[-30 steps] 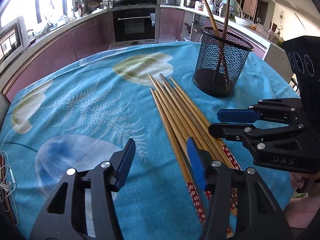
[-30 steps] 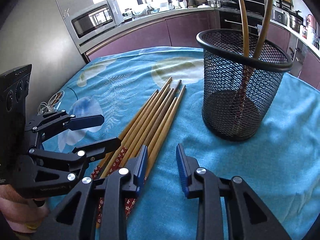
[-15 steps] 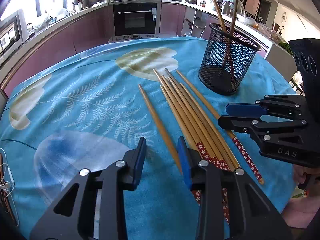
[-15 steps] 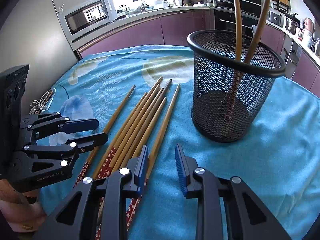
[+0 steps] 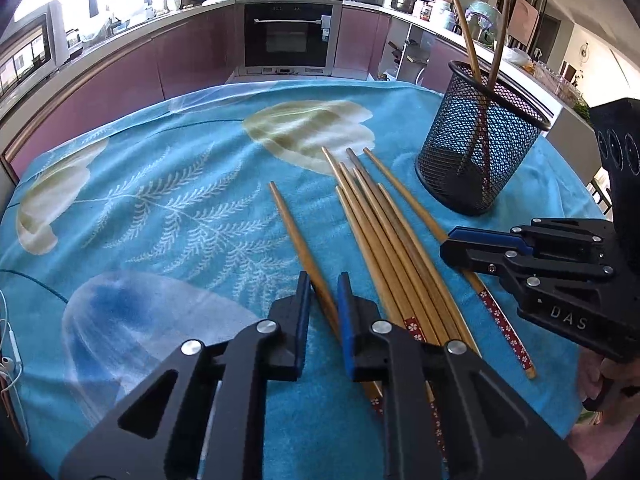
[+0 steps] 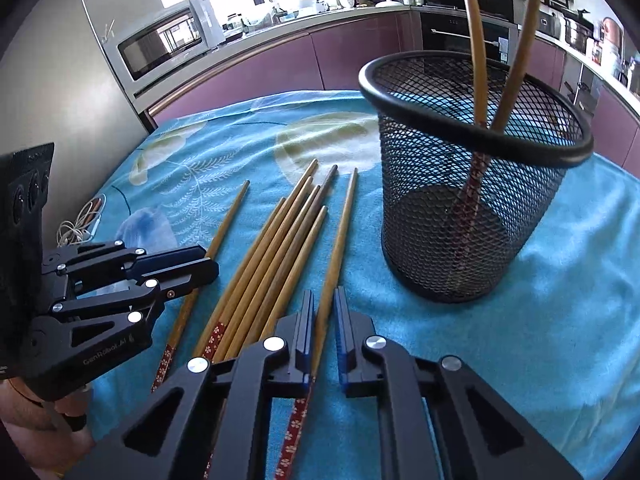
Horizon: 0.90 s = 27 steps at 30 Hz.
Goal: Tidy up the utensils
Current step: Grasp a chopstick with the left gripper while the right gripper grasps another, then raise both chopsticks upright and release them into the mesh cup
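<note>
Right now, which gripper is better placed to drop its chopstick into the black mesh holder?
Right. The right gripper has closed on the chopstick lying nearest the mesh holder; the left gripper clamps a chopstick farther away.

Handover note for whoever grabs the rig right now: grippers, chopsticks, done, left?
Left gripper: jaws just closed on the lone wooden chopstick lying apart, left of the bundle.
Right gripper: jaws just closed on the rightmost wooden chopstick.
Both chopsticks lie on the blue leaf-print cloth, not yet lifted.
Done: two chopsticks stand in the black mesh cup.
Left: drop these two in, then the six-stick bundle.
</note>
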### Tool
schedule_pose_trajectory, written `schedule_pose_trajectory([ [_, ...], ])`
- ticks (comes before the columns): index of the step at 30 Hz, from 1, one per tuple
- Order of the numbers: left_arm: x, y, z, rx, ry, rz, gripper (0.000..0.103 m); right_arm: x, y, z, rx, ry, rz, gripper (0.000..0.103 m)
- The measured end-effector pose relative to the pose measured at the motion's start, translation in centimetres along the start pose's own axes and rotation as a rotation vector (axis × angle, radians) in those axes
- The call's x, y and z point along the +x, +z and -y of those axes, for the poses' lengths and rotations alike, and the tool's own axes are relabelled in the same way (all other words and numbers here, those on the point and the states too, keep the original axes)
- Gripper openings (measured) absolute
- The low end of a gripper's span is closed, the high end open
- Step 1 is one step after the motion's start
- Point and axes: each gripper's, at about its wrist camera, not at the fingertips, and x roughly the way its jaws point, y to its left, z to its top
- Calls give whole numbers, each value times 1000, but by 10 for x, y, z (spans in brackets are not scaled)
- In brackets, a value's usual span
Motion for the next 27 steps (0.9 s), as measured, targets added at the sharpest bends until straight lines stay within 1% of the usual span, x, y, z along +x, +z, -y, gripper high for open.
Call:
schedule_pose_trajectory([
  [7,0,-1,-2,-41,7,11,10,-7,-2,5,22,30,12,6],
  [15,-9,-4,-2,-44,-16,25,8,-21,-4,6,18,79,34,6],
  [20,-20,-2,-2,-47,-53,47,8,-32,-5,4,3,108,63,6],
  [27,-46,4,-2,-54,-140,93,8,-56,-5,0,-25,149,125,6],
])
